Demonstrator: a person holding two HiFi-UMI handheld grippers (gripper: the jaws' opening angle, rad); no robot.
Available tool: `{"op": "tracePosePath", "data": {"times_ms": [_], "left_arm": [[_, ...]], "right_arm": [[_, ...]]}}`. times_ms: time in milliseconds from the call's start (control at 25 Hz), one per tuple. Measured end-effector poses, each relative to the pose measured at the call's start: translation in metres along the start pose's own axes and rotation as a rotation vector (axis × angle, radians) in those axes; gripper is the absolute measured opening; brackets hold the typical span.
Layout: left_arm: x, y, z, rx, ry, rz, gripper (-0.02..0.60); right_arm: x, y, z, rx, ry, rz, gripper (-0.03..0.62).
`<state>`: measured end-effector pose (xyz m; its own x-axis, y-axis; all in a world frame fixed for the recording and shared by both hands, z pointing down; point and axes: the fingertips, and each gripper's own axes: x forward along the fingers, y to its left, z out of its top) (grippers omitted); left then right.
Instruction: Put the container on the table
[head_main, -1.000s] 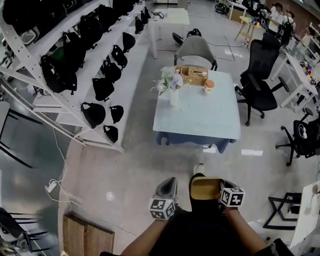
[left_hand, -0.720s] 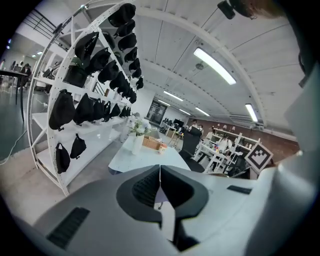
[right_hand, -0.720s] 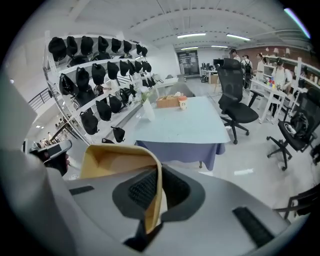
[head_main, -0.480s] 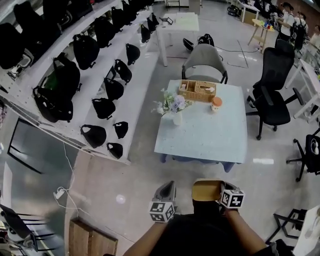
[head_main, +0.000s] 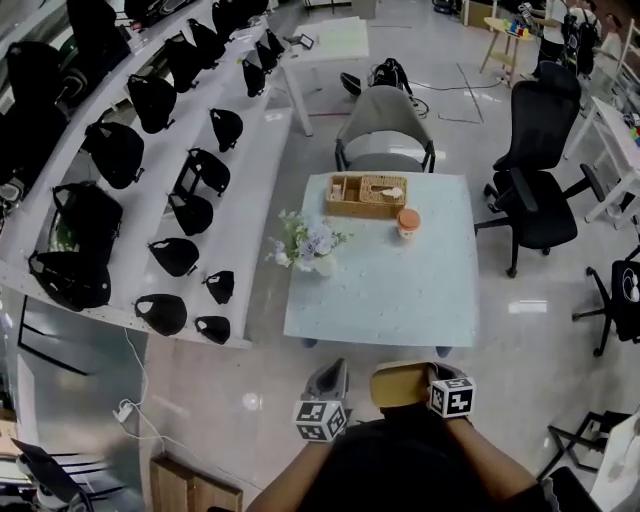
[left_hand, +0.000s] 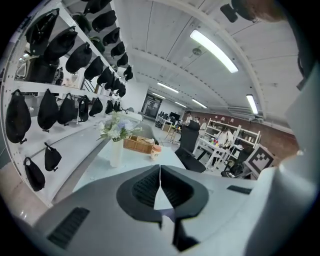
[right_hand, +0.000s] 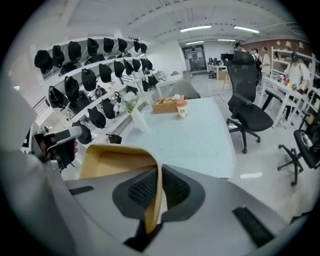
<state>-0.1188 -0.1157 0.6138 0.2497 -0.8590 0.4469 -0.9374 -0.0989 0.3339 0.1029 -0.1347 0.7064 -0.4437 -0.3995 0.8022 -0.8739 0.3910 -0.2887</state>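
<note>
A shallow tan container (head_main: 402, 383) (right_hand: 117, 161) hangs in front of my body, just short of the near edge of the pale blue table (head_main: 385, 290). My right gripper (head_main: 425, 378) (right_hand: 159, 187) is shut on the container's right wall, which stands edge-on between its dark pads. To the left of the container, my left gripper (head_main: 331, 380) (left_hand: 160, 182) is shut, its pads meeting with nothing between them. The table (left_hand: 131, 159) (right_hand: 187, 132) lies straight ahead in both gripper views.
On the table stand a vase of flowers (head_main: 308, 247), a wicker basket (head_main: 365, 195) and a paper cup (head_main: 407, 221). A grey chair (head_main: 385, 125) sits behind it, black office chairs (head_main: 535, 170) to the right, shelves of black bags (head_main: 150, 170) to the left.
The table has come much closer to me over the three head views and now reaches nearly to the grippers. Both grippers keep their pose, the right one still holding the container.
</note>
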Motion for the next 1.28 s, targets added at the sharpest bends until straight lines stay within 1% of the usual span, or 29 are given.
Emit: {"op": "tracePosePath", "data": {"times_ms": [160, 240, 320, 440, 560, 640, 720, 880, 960, 1120, 1280], "left_arm": [[0.029, -0.004, 0.013, -0.001, 0.0, 0.013, 0.009], [0.04, -0.007, 0.02, -0.013, -0.009, 0.021, 0.009], [0.049, -0.01, 0.025, -0.013, -0.011, 0.017, 0.009], [0.063, -0.011, 0.026, 0.018, 0.015, -0.014, 0.009], [0.077, -0.014, 0.026, 0.031, 0.036, -0.067, 0.008], [0.088, -0.017, 0.028, 0.036, 0.047, -0.099, 0.009], [0.096, -0.022, 0.03, 0.039, 0.058, -0.133, 0.009], [0.112, -0.035, 0.033, 0.067, 0.075, -0.199, 0.008], [0.122, -0.039, 0.037, 0.072, 0.077, -0.211, 0.008], [0.134, -0.036, 0.04, 0.054, 0.077, -0.199, 0.009], [0.149, -0.038, 0.04, 0.057, 0.096, -0.199, 0.009]], "right_arm": [[0.012, -0.031, 0.018, 0.046, 0.005, 0.0, 0.009], [0.016, -0.046, 0.02, 0.092, 0.02, 0.005, 0.009], [0.021, -0.061, 0.02, 0.11, 0.032, -0.001, 0.009], [0.033, -0.084, 0.024, 0.136, 0.035, -0.036, 0.009], [0.039, -0.113, 0.028, 0.185, 0.037, -0.113, 0.009], [0.041, -0.133, 0.04, 0.196, 0.028, -0.165, 0.009], [0.046, -0.149, 0.047, 0.215, 0.029, -0.194, 0.009], [0.057, -0.185, 0.052, 0.292, 0.039, -0.251, 0.011], [0.064, -0.201, 0.058, 0.309, 0.046, -0.274, 0.012], [0.083, -0.218, 0.063, 0.323, 0.059, -0.289, 0.015], [0.109, -0.231, 0.068, 0.303, 0.09, -0.289, 0.017]]}}
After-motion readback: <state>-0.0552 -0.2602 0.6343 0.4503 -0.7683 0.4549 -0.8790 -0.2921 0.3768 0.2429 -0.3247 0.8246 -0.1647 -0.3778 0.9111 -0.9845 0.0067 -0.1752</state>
